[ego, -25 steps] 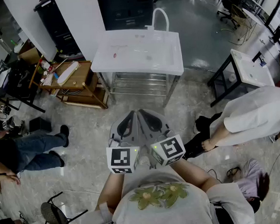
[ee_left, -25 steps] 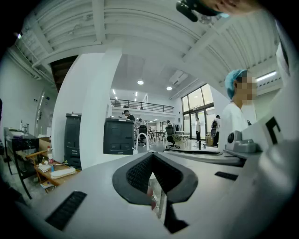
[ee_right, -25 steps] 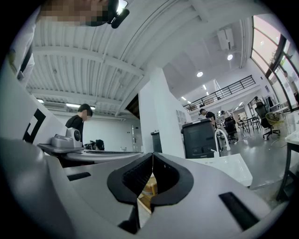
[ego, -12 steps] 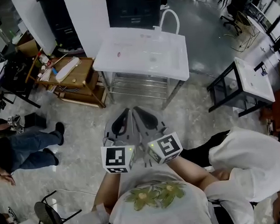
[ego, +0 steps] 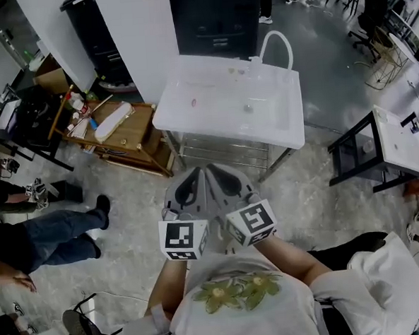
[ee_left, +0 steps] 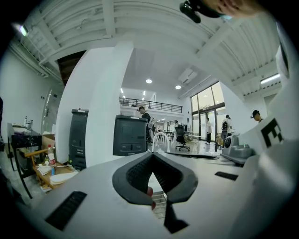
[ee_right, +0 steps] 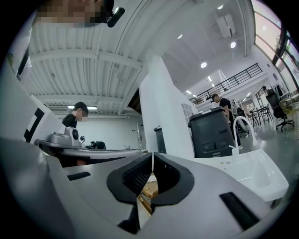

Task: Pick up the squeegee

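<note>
Pale grey shells on the left gripper [ee_left: 153,155] and right gripper [ee_right: 153,158], black ribbed pads [ee_left: 139,175], black-and-white square markers on the cubes [ego: 183,239]. White sink [ego: 192,118] upper centre, brown wooden cart [ego: 133,132] to its left, black cabinet [ego: 215,21] up top. Mottled grey floor [ego: 126,200]. Pale shirt [ego: 240,317] with a yellow-green flower print. Blue jeans [ego: 58,233] at the left edge.

One overhead, two level; common sink [ego: 214,120]

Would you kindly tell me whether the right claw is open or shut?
Shut: in the right gripper view the right claw is closed tip to tip, with nothing held between.
</note>
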{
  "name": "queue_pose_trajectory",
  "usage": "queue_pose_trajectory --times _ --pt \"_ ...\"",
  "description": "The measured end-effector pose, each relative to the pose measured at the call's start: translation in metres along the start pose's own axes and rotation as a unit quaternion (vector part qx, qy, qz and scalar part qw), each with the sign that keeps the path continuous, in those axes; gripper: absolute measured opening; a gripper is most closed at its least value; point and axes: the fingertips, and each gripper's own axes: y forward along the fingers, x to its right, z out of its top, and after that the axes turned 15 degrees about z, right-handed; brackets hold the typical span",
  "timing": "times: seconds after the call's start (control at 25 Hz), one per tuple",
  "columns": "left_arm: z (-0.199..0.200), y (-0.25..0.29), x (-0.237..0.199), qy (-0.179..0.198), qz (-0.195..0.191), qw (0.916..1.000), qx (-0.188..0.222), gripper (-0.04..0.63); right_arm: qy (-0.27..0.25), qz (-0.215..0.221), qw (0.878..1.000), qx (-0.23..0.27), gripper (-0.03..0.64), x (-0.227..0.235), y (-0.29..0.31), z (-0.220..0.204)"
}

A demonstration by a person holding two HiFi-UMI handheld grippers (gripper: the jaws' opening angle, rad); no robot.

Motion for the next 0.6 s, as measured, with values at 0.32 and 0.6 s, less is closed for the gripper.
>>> queue_pose_trajectory --times 0.32,0.6 --pt "0.002 0.098 -0.002 -0.002 -0.004 0.9996 -0.027 0.009 0.023 -0.008 1.000 -0.013 0.025 0.086 0.043 -0.003" --pt "0.001 0.163 -0.002 0.016 0.000 0.9990 -0.041 0.009 0.038 0.001 0.999 -0.021 0.025 0.141 0.069 -0.005"
